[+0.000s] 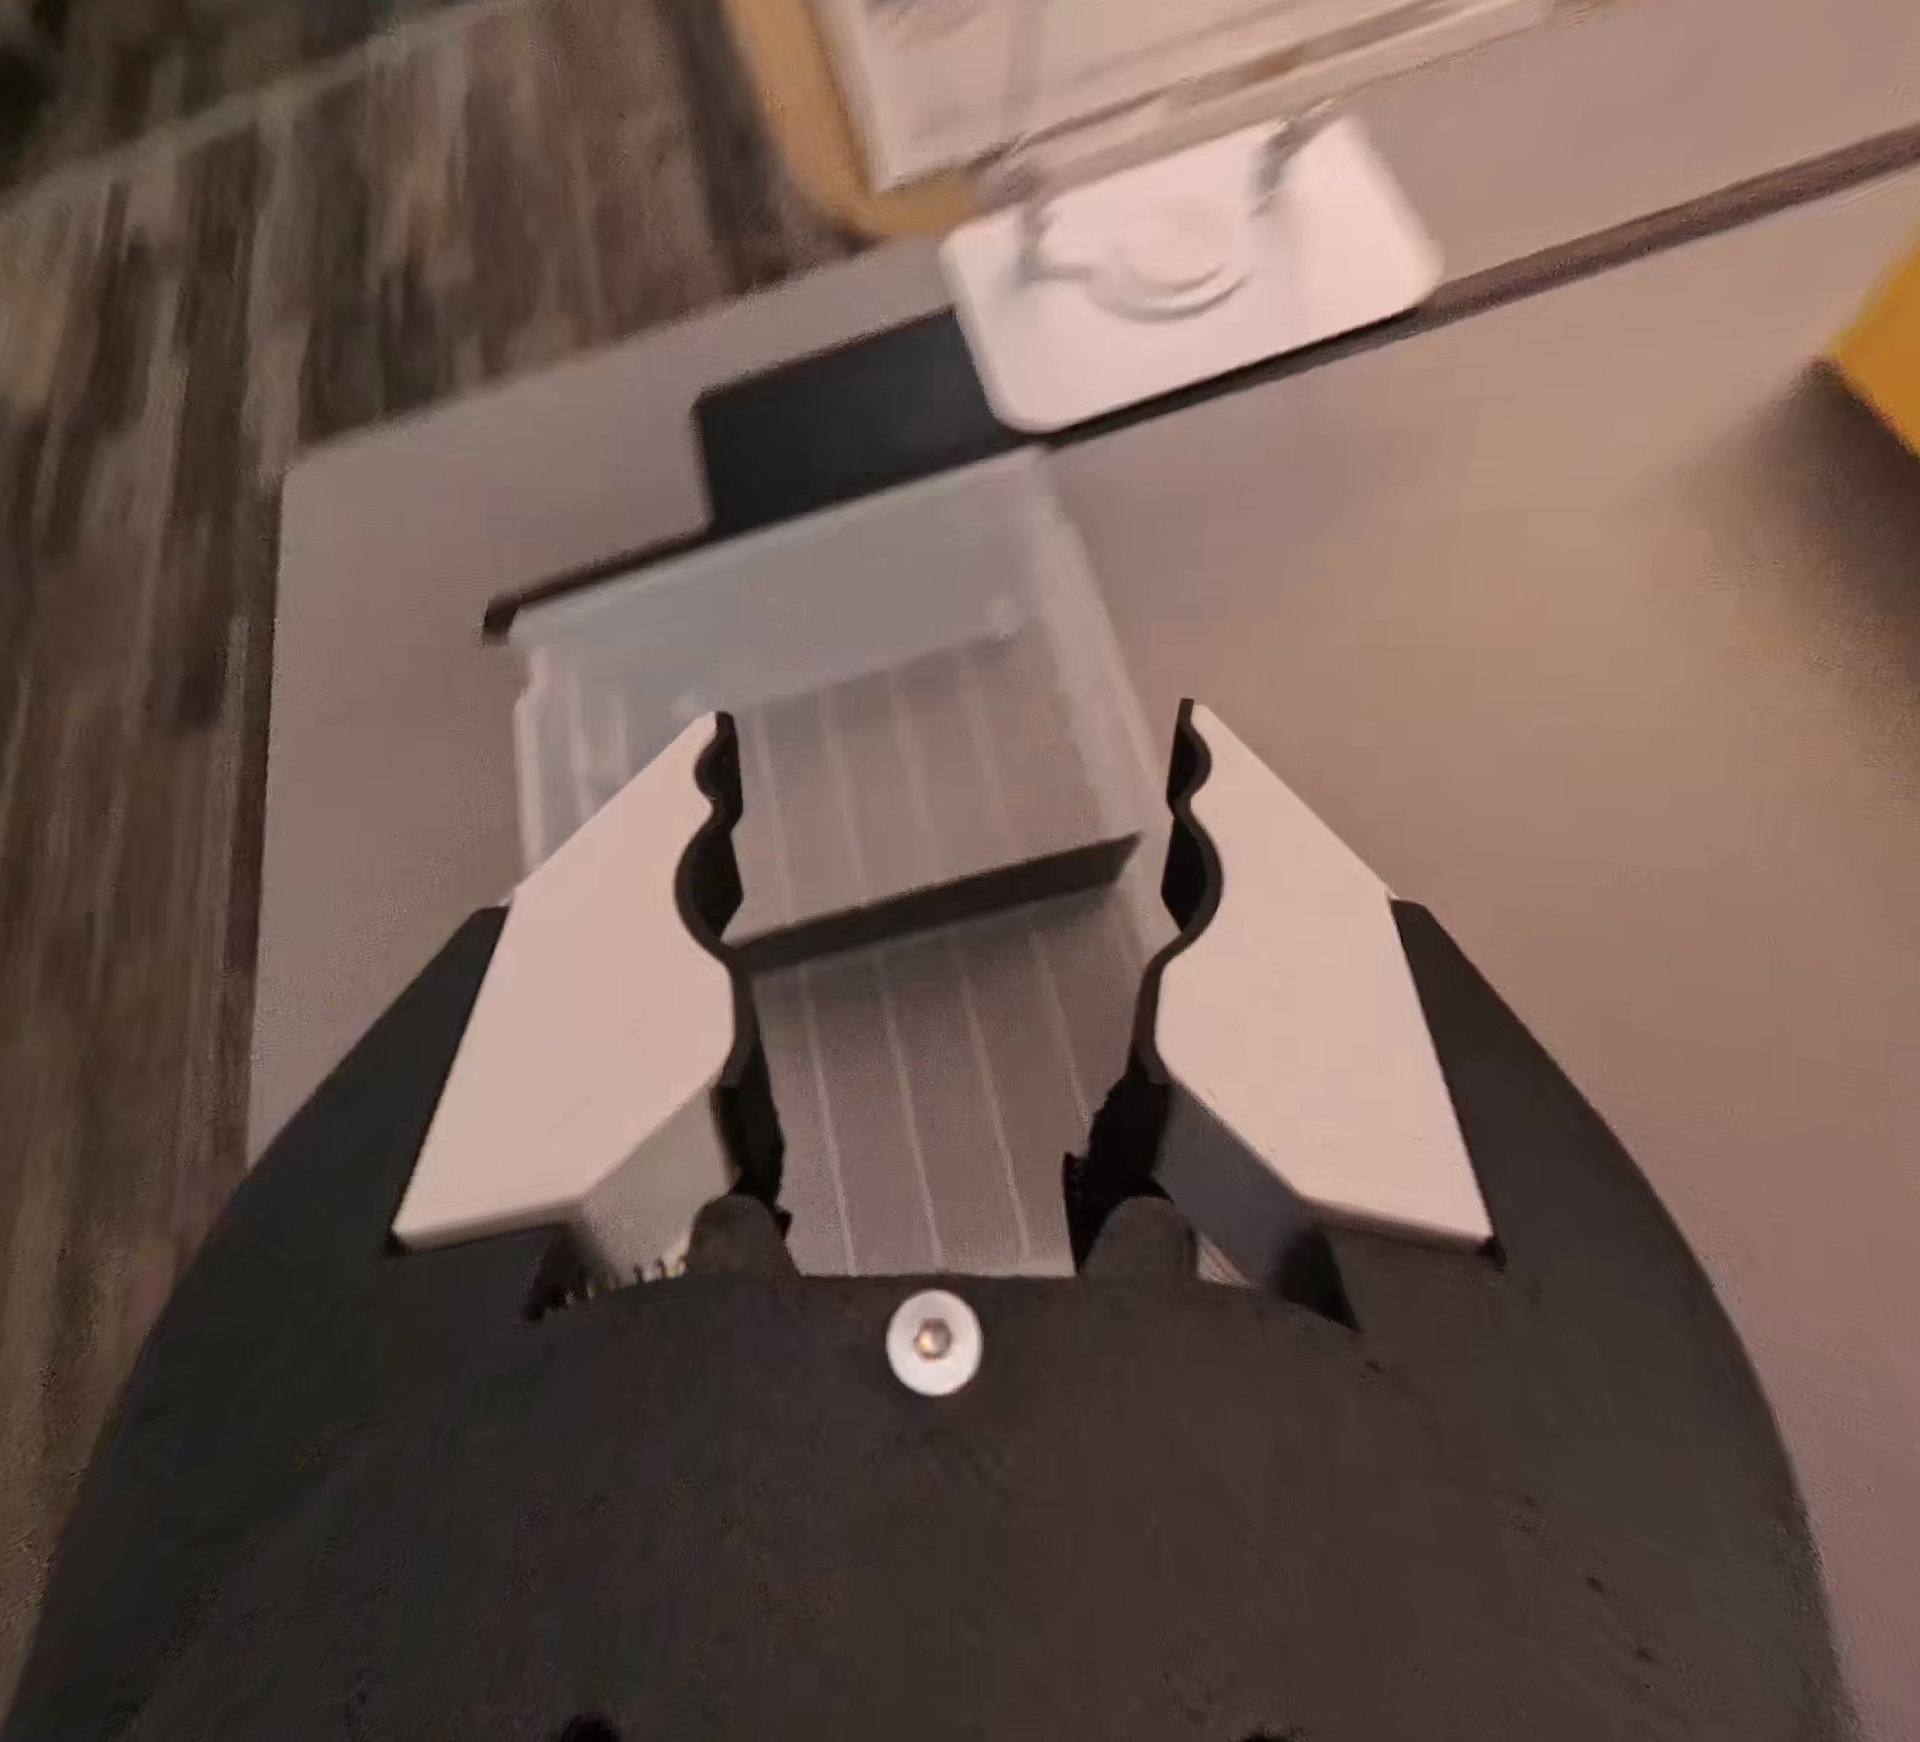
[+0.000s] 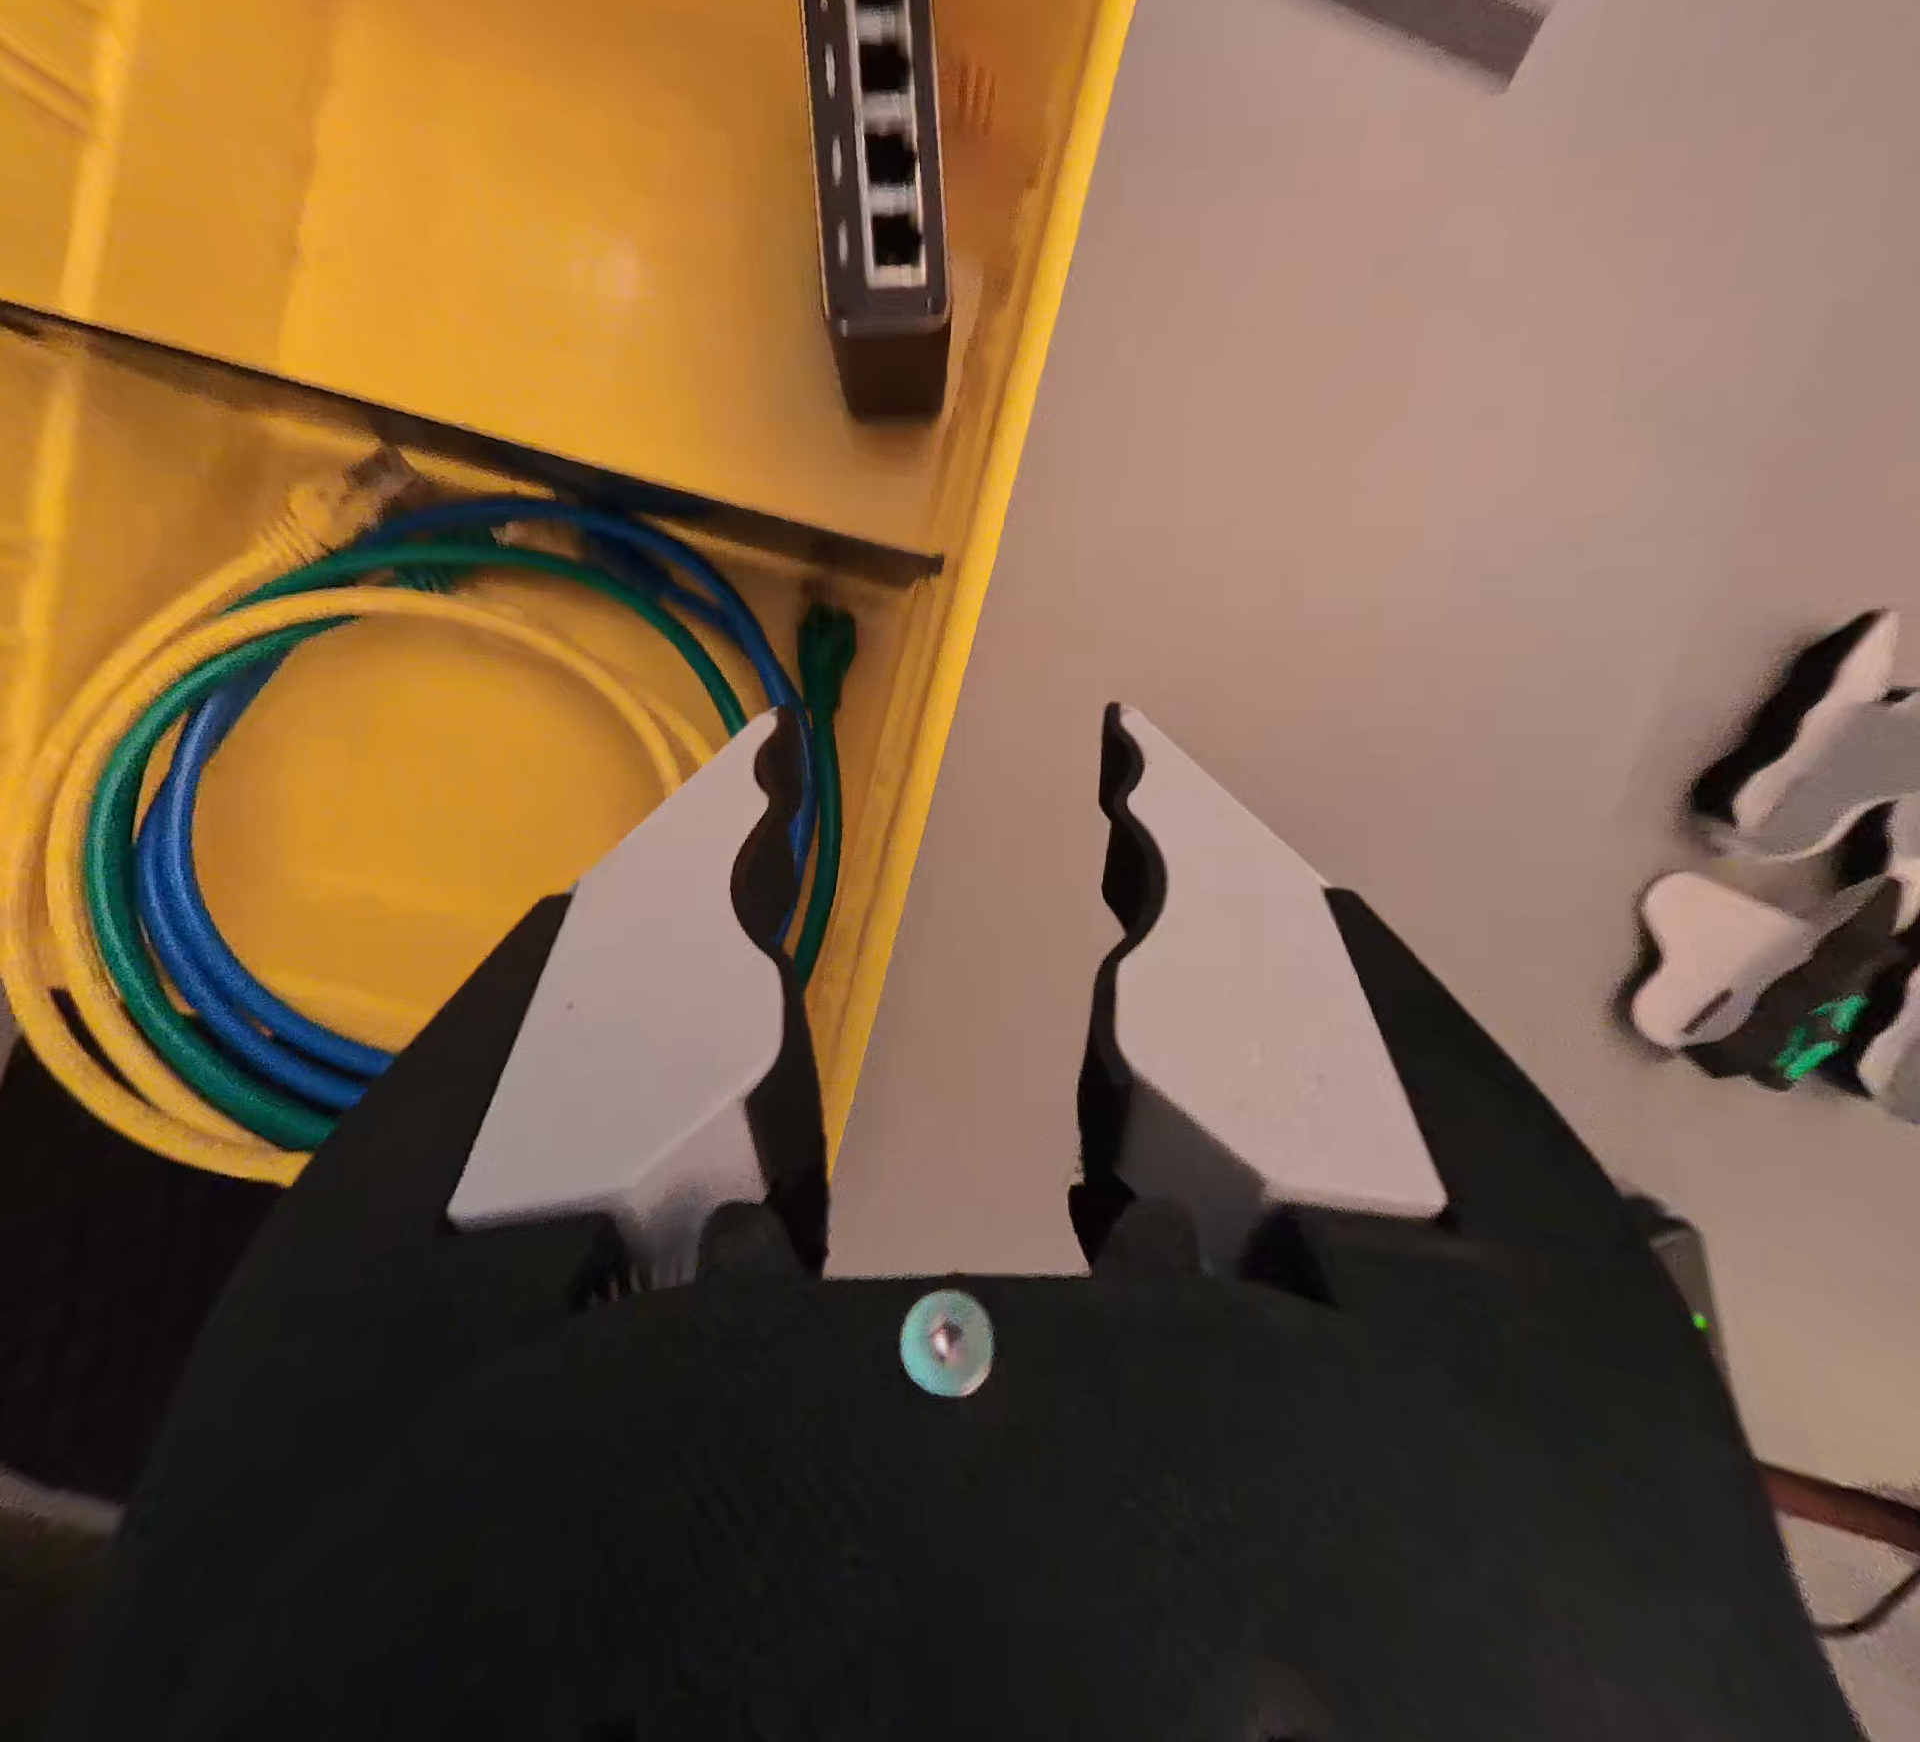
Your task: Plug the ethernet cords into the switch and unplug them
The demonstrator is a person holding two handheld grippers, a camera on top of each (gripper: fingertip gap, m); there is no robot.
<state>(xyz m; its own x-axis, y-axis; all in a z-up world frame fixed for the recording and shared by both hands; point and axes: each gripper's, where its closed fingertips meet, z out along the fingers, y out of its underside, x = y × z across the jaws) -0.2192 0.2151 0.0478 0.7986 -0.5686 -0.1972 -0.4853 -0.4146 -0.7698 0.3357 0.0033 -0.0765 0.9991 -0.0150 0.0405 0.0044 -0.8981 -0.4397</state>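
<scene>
Both grippers gaping, empty: right gripper (image 2: 948,726) beside coiled cords (image 2: 187,861), switch (image 2: 883,144) well ahead; left gripper (image 1: 956,736) elsewhere.

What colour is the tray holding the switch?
Yellow tray; switch is black. Clearest in the right wrist view.

Black switch (image 2: 881,144), coiled cords (image 2: 208,861) apart

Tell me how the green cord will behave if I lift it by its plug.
The green cord will probably trail floppily, being thin and coiled. It lies nested with the blue cord and yellow cord, so it may drag them along.
</scene>
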